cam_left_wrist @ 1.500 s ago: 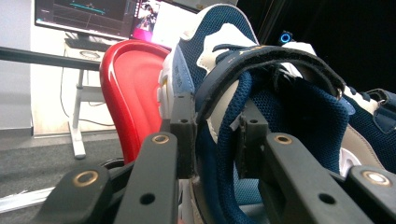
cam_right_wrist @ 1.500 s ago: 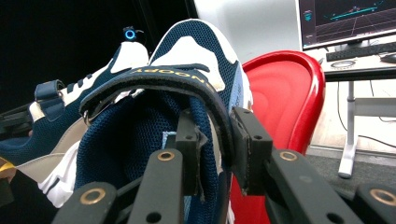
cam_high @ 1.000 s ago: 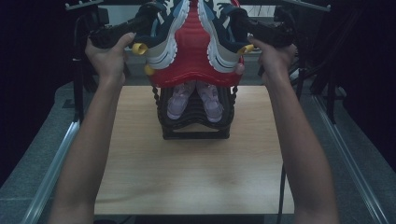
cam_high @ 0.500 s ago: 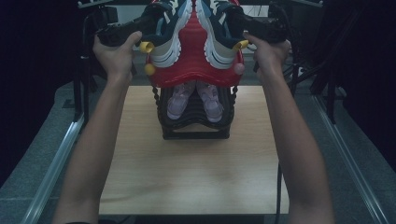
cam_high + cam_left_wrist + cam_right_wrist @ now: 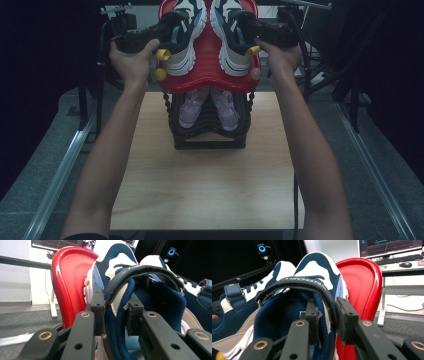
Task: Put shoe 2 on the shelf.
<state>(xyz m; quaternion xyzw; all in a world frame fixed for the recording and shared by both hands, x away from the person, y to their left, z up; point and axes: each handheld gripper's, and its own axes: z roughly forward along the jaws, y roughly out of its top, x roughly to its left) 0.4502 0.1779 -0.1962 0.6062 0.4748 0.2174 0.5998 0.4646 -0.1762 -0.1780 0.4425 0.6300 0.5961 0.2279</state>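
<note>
Two navy-and-white sneakers lie side by side on the red top shelf [image 5: 210, 77] of a black shoe rack [image 5: 207, 137]. My left gripper [image 5: 171, 27] is shut on the collar of the left sneaker [image 5: 184, 42]. In the left gripper view the left gripper [image 5: 115, 311] pinches the padded collar and strap of the left sneaker [image 5: 120, 267], one jaw inside and one outside. My right gripper [image 5: 251, 26] is shut on the right sneaker [image 5: 234, 42]. In the right gripper view the right gripper [image 5: 328, 313] clamps the collar of the right sneaker [image 5: 317, 267] the same way.
A pair of small lilac shoes [image 5: 207, 107] sits on the rack's lower shelf. The rack stands at the far middle of a wooden table [image 5: 205, 185]. Metal rails [image 5: 60, 175] run along both sides. A desk with a monitor [image 5: 387, 246] stands behind.
Both hands have carried the sneakers farther from the person, up in the high view, over the red shelf. The grips look the same.
</note>
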